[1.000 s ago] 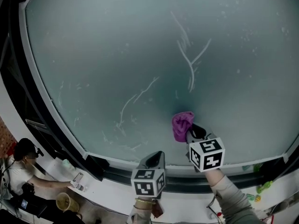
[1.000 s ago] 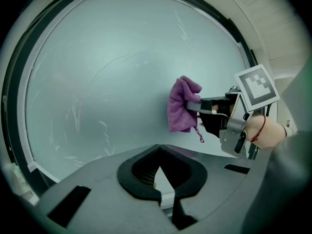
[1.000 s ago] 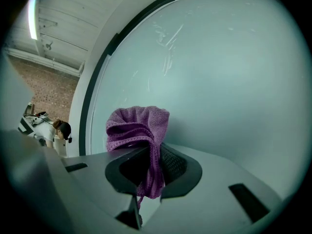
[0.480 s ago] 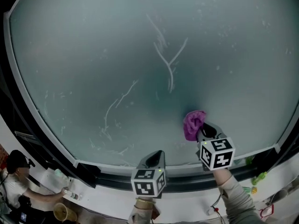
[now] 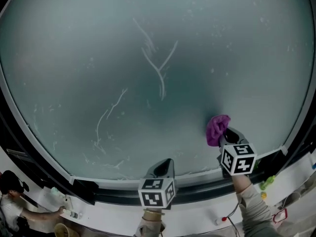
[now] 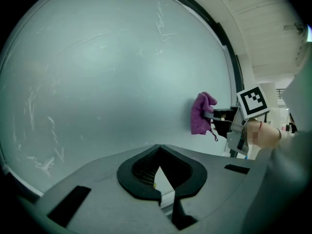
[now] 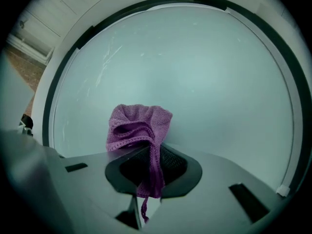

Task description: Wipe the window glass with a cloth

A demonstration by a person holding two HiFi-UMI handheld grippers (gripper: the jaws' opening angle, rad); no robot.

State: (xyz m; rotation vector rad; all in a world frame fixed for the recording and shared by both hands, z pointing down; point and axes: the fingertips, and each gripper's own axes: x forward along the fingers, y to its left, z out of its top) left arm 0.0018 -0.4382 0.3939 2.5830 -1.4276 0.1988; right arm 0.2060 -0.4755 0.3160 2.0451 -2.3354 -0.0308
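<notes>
The frosted window glass (image 5: 148, 58) fills the head view and carries white streaks (image 5: 157, 65) near its middle. A bunched purple cloth (image 5: 217, 129) presses against the glass at the lower right, with my right gripper (image 5: 226, 135) shut on it. In the right gripper view the cloth (image 7: 138, 126) hangs down between the jaws of the right gripper (image 7: 148, 167), its top against the glass (image 7: 195, 72). My left gripper (image 5: 162, 168) is held low at the centre, shut and empty, off the glass. The left gripper view shows the cloth (image 6: 200, 113) to its right.
A black window frame (image 5: 207, 189) curves under the glass above a white sill. More faint streaks (image 5: 106, 117) mark the lower left pane. A person (image 5: 10, 201) sits far below at the lower left. Small green objects (image 5: 266, 182) lie at the lower right.
My right gripper has slid the cloth to the right along the lower glass, away from the streaks. The left gripper has stayed where it was.
</notes>
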